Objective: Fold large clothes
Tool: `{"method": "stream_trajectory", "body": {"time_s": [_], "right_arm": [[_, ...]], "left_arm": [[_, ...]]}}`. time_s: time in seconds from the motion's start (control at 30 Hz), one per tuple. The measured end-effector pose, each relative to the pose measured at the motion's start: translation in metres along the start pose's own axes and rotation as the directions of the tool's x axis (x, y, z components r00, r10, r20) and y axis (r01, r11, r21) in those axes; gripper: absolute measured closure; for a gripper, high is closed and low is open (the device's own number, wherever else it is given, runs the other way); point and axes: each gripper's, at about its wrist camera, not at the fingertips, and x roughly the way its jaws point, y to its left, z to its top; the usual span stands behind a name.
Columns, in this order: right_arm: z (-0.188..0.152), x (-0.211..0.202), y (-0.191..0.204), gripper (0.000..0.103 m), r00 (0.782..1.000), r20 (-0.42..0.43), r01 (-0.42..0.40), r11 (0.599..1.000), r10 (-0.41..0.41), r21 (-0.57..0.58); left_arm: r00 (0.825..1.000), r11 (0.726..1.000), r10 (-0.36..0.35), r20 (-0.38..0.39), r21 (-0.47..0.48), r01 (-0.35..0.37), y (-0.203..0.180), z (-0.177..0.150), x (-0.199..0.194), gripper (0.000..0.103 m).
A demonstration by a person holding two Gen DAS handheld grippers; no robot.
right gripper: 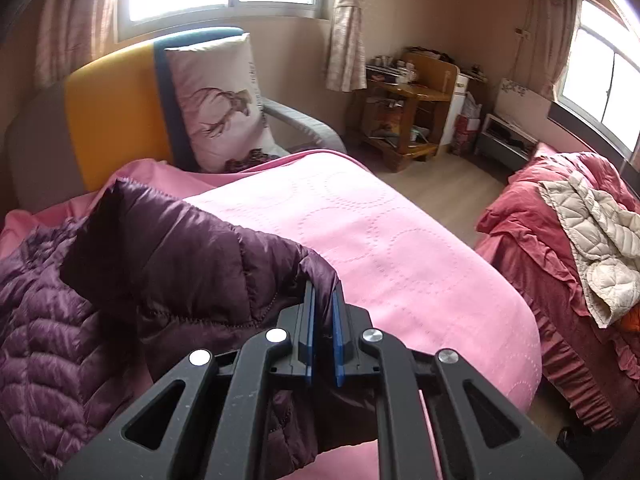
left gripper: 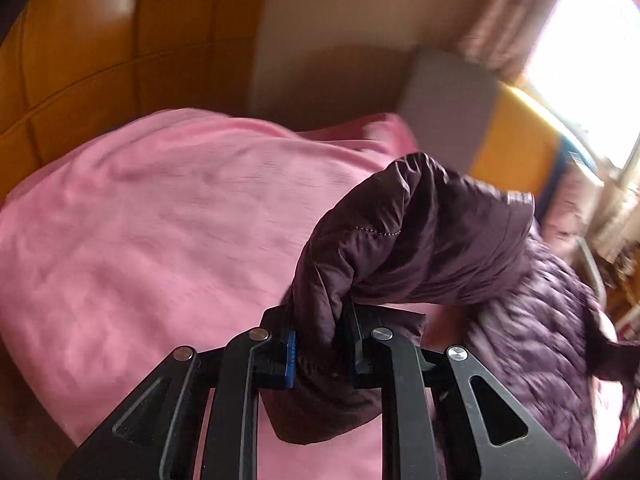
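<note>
The left gripper (left gripper: pixel 322 340) is clamped on a thick fold of the purple jacket (left gripper: pixel 420 232), the quilted cloth bunched between its blue pads (left gripper: pixel 291 360) and rising above them in a hump; the left view is blurred toward its right side. The right gripper (right gripper: pixel 323 340) pinches another edge of the jacket (right gripper: pixel 192 256) — its jaws stand narrow, with only a thin fold of cloth caught near the tips of the pads (right gripper: pixel 339 344). The jacket lies on the pink bed (right gripper: pixel 400 248), spread to the left of the right gripper, with a lifted panel showing its darker lining and the shiny quilted outside heaped at the far left. Behind the bed stands a yellow and grey headboard (right gripper: pixel 108 112) with a deer pillow (right gripper: pixel 224 100) leaning on it. Across the wooden floor (right gripper: pixel 436 188) a second bed in red covers (right gripper: pixel 532 240) carries a cream quilted coat (right gripper: pixel 596 248) — well apart from the jacket. A wooden shelf (right gripper: pixel 404 116) stands by the far wall under a curtain (right gripper: pixel 346 24).
</note>
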Motion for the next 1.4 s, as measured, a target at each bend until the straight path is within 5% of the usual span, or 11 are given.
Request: {"method": "stream_trajectory", "body": {"time_s": [0.17,0.27,0.37,0.53,0.63,0.73,0.87,1.03,1.1,1.2,1.4], "right_arm": [[0.039,0.036,-0.026,0.086,0.994,-0.044,0.101,0.992,-0.098,0.079],[0.057,0.040,-0.035,0.029,0.994,-0.017,0.109,0.986,-0.107,0.126],[0.068,0.029,-0.041,0.024,0.994,0.021,0.101,0.984,-0.105,0.146],[0.022,-0.001,-0.010,0.013,0.982,-0.051,-0.179,0.982,0.182,0.067],[-0.035,-0.016,0.024,0.013,0.872,-0.225,-0.443,0.896,0.435,0.016],[-0.096,-0.036,0.060,0.013,0.733,-0.387,-0.612,0.791,0.560,-0.013],[-0.154,-0.054,0.096,0.028,0.651,-0.505,-0.687,0.723,0.566,-0.074],[-0.175,-0.063,0.106,0.078,0.654,-0.522,-0.690,0.715,0.547,-0.115],[-0.170,-0.074,0.104,0.093,0.659,-0.508,-0.698,0.702,0.555,-0.140],[-0.166,-0.100,0.096,0.096,0.689,-0.468,-0.699,0.677,0.554,-0.228],[-0.197,-0.100,0.063,0.096,0.676,-0.561,-0.701,0.652,0.477,-0.291]], "left_arm": [[0.995,0.991,0.092,-0.029,-0.090,-0.095,0.019,0.022,0.032,0.070],[0.990,0.980,0.140,-0.003,-0.142,-0.139,0.025,0.026,0.028,0.022],[0.988,0.982,0.155,0.027,-0.113,-0.151,0.023,0.019,0.017,0.020],[1.000,1.000,-0.007,-0.025,0.027,0.007,0.002,-0.025,0.001,0.020],[0.981,0.986,-0.150,-0.127,0.051,0.157,-0.013,-0.064,0.001,0.020],[0.924,0.947,-0.312,-0.219,0.009,0.321,-0.027,-0.101,0.001,0.020],[0.857,0.895,-0.435,-0.276,-0.026,0.445,-0.048,-0.133,-0.003,0.020],[0.808,0.860,-0.477,-0.345,0.005,0.510,-0.076,-0.153,0.005,0.044],[0.801,0.857,-0.469,-0.373,0.026,0.514,-0.079,-0.159,0.009,0.078],[0.815,0.855,-0.464,-0.346,0.064,0.514,-0.081,-0.164,-0.007,0.094],[0.817,0.853,-0.459,-0.350,0.085,0.516,-0.059,-0.190,-0.044,0.096]]}}
